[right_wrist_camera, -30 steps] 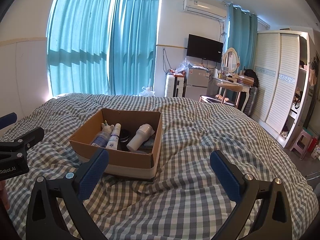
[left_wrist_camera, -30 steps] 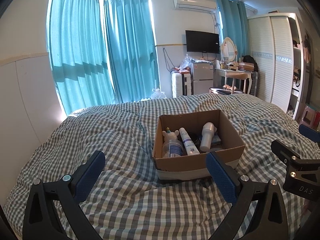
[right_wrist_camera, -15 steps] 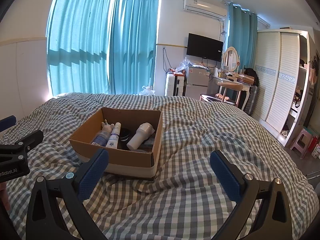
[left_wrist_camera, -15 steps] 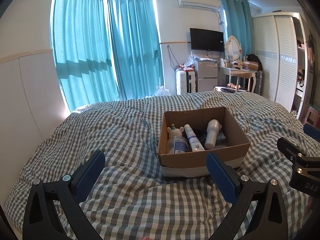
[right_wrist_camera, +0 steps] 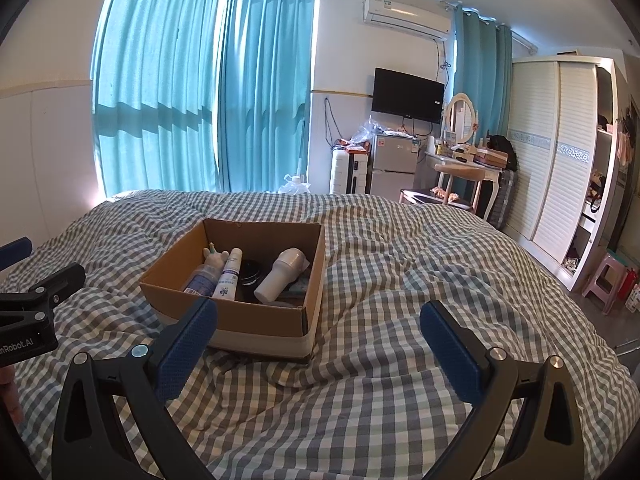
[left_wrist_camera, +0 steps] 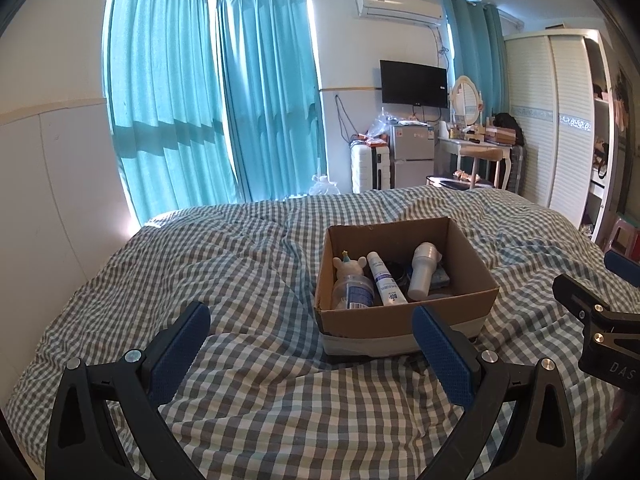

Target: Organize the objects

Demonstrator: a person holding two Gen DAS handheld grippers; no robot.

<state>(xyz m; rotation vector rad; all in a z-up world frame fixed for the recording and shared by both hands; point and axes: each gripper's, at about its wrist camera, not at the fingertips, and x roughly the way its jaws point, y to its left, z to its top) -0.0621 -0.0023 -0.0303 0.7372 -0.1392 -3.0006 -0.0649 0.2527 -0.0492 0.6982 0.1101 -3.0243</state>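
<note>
One cardboard box [left_wrist_camera: 406,316] on the checked bed [left_wrist_camera: 248,264], open at the top, toward the middle of the quilt. Inside, three containers countable: one clear bottle with a bear-shaped cap [left_wrist_camera: 352,284] at the box's left, one white tube with blue print [left_wrist_camera: 385,284] touching it on the right, one white capped bottle [left_wrist_camera: 423,270] lying tilted further right. Between tube and white bottle, a dark round thing [right_wrist_camera: 250,272] (a lid or a jar, cannot tell which), mostly covered. Under the white bottle, something bluish [left_wrist_camera: 440,277], largely hidden by the box wall.

Two grippers, both empty, both with fingers spread wide apart. Left gripper [left_wrist_camera: 310,346] low over the quilt, just short of the box's near wall; its right finger [left_wrist_camera: 442,356] overlapping the box's front corner in view. Right gripper [right_wrist_camera: 318,344] to the right of the box, its left finger [right_wrist_camera: 186,344] crossing the near wall in view. Each gripper cut off at the other camera's edge.

Beyond the bed: two teal curtains [right_wrist_camera: 200,92], one wall television [right_wrist_camera: 408,90], one air conditioner [right_wrist_camera: 406,16], one white wardrobe [right_wrist_camera: 560,152].
</note>
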